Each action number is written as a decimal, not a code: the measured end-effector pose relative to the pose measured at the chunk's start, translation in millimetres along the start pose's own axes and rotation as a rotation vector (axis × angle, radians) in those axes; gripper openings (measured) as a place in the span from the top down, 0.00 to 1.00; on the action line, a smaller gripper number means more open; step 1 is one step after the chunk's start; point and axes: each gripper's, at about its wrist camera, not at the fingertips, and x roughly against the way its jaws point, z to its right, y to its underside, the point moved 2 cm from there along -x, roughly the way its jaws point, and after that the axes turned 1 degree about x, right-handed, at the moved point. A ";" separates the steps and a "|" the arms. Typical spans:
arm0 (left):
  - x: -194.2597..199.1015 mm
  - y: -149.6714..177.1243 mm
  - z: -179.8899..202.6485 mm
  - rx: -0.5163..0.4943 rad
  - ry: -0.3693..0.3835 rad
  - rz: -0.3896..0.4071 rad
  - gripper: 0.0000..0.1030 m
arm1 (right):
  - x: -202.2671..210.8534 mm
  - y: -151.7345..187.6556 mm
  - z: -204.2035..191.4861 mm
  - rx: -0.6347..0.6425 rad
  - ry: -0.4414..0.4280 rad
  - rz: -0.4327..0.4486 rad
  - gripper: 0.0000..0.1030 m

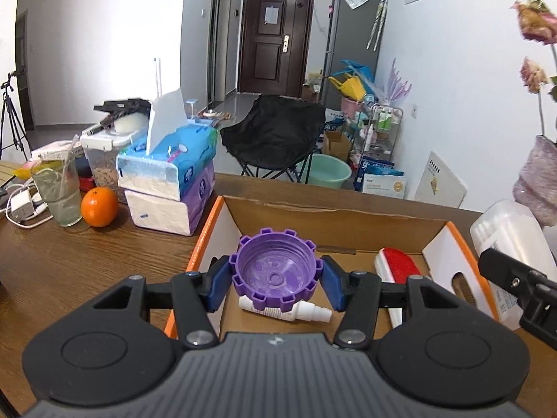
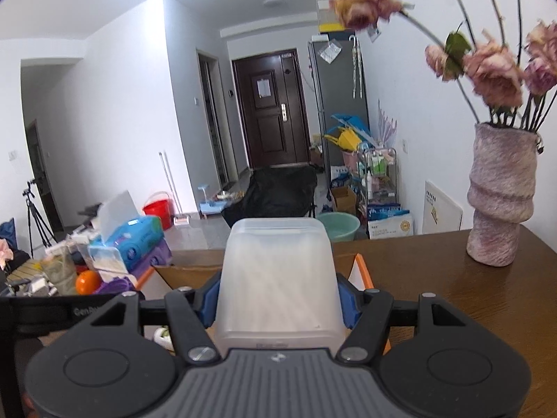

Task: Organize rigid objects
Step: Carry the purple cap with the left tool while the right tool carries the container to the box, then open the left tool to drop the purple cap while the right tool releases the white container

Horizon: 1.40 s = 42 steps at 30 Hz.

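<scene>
In the left wrist view my left gripper (image 1: 275,275) is shut on a purple notched cap (image 1: 275,268) and holds it above the open cardboard box with orange edges (image 1: 348,216). In the box lie a white squeeze tube (image 1: 306,311) and a red-and-white brush (image 1: 395,268). In the right wrist view my right gripper (image 2: 278,299) is shut on a translucent white plastic container (image 2: 278,278), held over the box's right side (image 2: 362,268). The container also shows at the right of the left wrist view (image 1: 511,240).
On the wooden table (image 1: 69,271) left of the box stand stacked tissue packs (image 1: 167,181), an orange (image 1: 99,207), a glass with a straw (image 1: 57,188) and chargers. A pink vase of dried flowers (image 2: 501,202) stands at the right.
</scene>
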 end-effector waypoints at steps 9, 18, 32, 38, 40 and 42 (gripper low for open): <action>-30.7 3.7 2.6 -0.013 -0.026 -0.034 0.46 | -42.3 13.1 17.1 -0.051 -0.005 -0.057 0.38; -48.7 11.2 5.0 -0.030 -0.025 -0.063 0.46 | -61.5 22.5 15.2 -0.027 -0.011 -0.083 0.38; -53.8 16.8 0.1 -0.032 -0.073 -0.051 0.01 | -62.2 28.1 17.2 -0.019 0.010 -0.095 0.17; -52.2 15.4 -0.6 -0.017 -0.073 -0.063 0.00 | -57.7 26.7 20.7 -0.047 0.020 -0.076 0.00; -52.8 15.5 -1.8 -0.011 -0.074 -0.066 0.00 | -56.3 26.0 21.2 -0.050 0.018 -0.073 0.00; -53.0 15.6 -1.8 -0.010 -0.074 -0.067 0.00 | -56.0 25.7 21.4 -0.049 0.018 -0.071 0.00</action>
